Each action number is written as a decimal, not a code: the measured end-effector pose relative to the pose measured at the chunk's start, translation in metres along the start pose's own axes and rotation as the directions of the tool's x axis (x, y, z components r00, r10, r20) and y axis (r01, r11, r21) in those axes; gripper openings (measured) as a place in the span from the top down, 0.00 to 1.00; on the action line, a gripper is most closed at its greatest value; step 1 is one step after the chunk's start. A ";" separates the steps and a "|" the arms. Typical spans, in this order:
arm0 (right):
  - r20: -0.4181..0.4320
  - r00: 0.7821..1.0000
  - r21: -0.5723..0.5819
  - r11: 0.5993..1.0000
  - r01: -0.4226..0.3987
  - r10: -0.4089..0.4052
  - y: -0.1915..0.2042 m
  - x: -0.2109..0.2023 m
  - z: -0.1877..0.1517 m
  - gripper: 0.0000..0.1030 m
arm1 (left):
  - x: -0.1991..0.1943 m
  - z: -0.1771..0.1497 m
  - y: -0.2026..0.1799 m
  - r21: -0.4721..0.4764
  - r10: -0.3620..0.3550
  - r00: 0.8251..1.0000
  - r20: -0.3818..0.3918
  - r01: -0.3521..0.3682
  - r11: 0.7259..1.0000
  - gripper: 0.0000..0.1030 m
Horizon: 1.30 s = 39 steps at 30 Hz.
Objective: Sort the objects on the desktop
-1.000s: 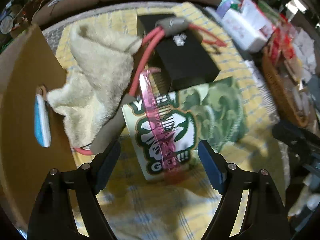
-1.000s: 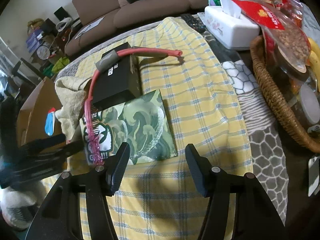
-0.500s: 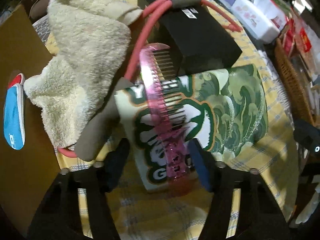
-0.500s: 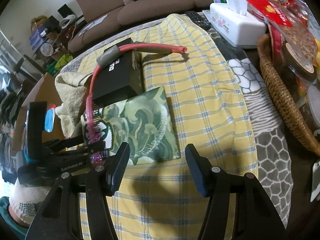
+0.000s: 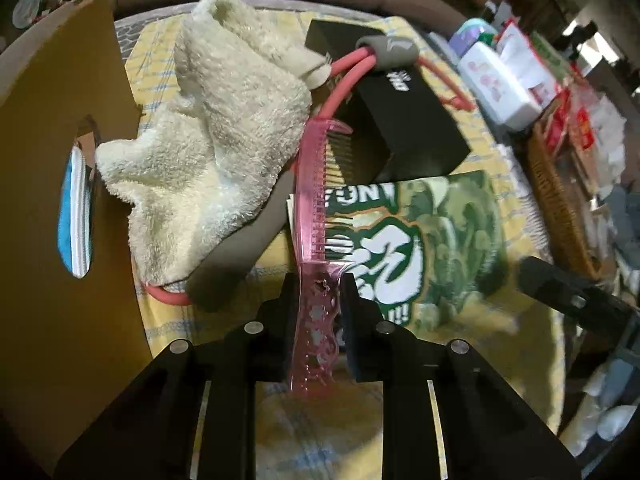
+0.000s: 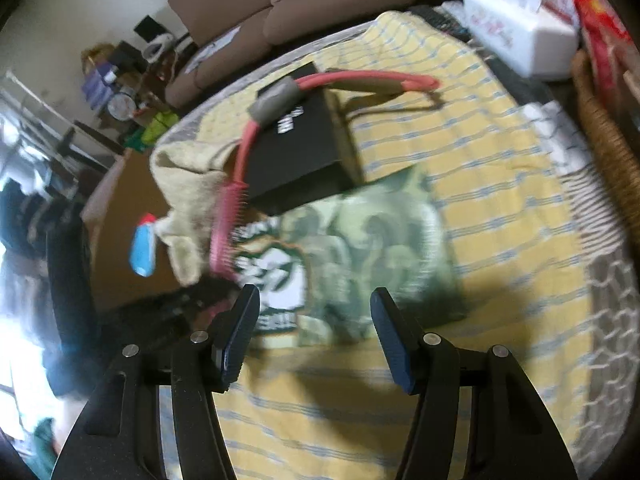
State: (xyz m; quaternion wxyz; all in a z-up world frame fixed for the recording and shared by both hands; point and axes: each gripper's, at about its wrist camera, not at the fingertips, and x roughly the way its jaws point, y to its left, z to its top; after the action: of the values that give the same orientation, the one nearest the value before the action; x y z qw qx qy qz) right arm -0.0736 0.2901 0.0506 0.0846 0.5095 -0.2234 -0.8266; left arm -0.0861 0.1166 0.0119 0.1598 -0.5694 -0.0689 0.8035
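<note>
My left gripper [image 5: 318, 300] is shut on the handle of a pink comb [image 5: 314, 208], which points away over a green printed booklet [image 5: 436, 240]. The comb also shows in the right wrist view [image 6: 226, 220], held by the left gripper [image 6: 208, 292] at the left. A cream towel [image 5: 216, 152], a black box [image 5: 400, 120] and a red cord with grey grips [image 5: 360, 68] lie beyond. My right gripper [image 6: 314, 328] is open and empty above the yellow checked cloth [image 6: 500, 184], just in front of the booklet [image 6: 360, 240].
A brown cardboard box [image 5: 52, 200] with a blue and white item [image 5: 74, 212] in its handle hole stands at the left. A white tissue box [image 6: 520, 36] and a wicker basket [image 6: 608, 140] stand at the right. A sofa [image 6: 320, 0] is behind.
My left gripper closed on the comb's handle and lifted it off the booklet. My right gripper moved closer to the booklet and stayed open.
</note>
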 end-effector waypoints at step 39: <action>-0.053 0.965 0.278 0.932 -0.232 0.256 0.024 0.052 -0.009 0.68 | -0.022 -0.037 -0.020 0.048 -0.181 0.982 -0.056 0.184 0.982 0.89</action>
State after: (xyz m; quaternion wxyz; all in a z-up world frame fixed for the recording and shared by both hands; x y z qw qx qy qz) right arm -0.0921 0.2472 0.0167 0.1264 0.5206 -0.3911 -0.7484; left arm -0.0417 0.1257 0.0247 0.2496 -0.5765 -0.0954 0.7722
